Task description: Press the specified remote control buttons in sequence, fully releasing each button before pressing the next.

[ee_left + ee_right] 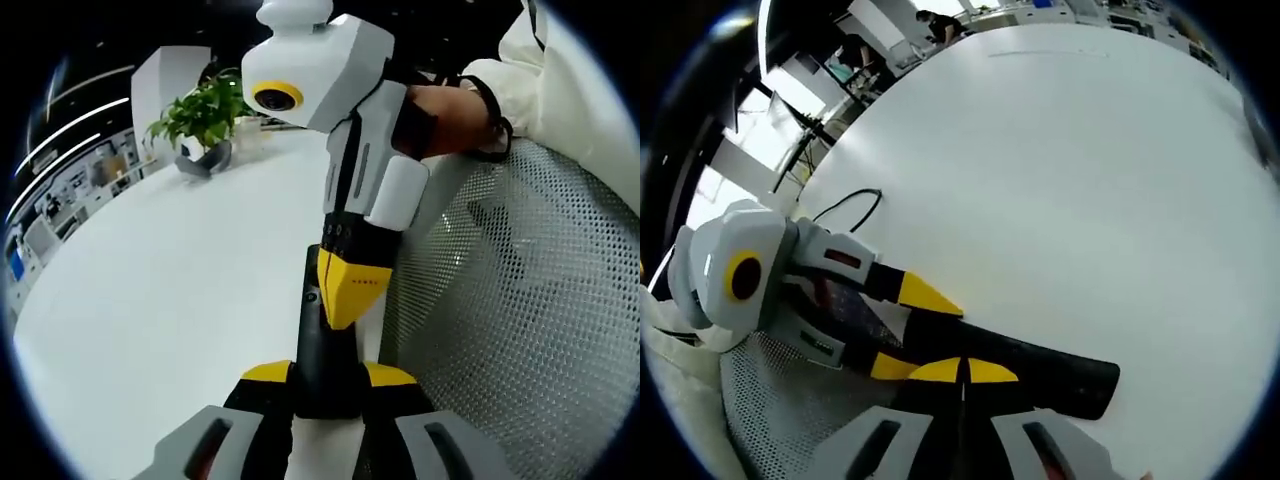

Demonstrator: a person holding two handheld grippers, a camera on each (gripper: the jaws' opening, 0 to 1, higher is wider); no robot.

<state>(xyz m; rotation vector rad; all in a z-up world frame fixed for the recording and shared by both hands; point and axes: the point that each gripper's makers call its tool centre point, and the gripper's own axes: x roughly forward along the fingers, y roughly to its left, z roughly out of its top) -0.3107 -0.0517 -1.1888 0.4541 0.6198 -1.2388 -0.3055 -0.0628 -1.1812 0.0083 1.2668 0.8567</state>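
Note:
A black remote control [322,350] lies lengthwise on the white table [150,300], near its edge. In the left gripper view my left gripper [328,375] is shut on the remote's near end, one yellow-tipped jaw on each side. My right gripper [350,290] comes down from above with its yellow tips closed to a point on the remote's top face. In the right gripper view the right gripper [962,371] is shut, tips together against the remote [1050,375]. The left gripper [910,330] clamps the remote's other end from the left.
A potted green plant [205,120] stands at the far side of the table. A white mesh chair back [520,300] sits close on the right, with a person's hand [450,115] and white sleeve above it. A thin black cable [845,205] lies on the table [1060,150].

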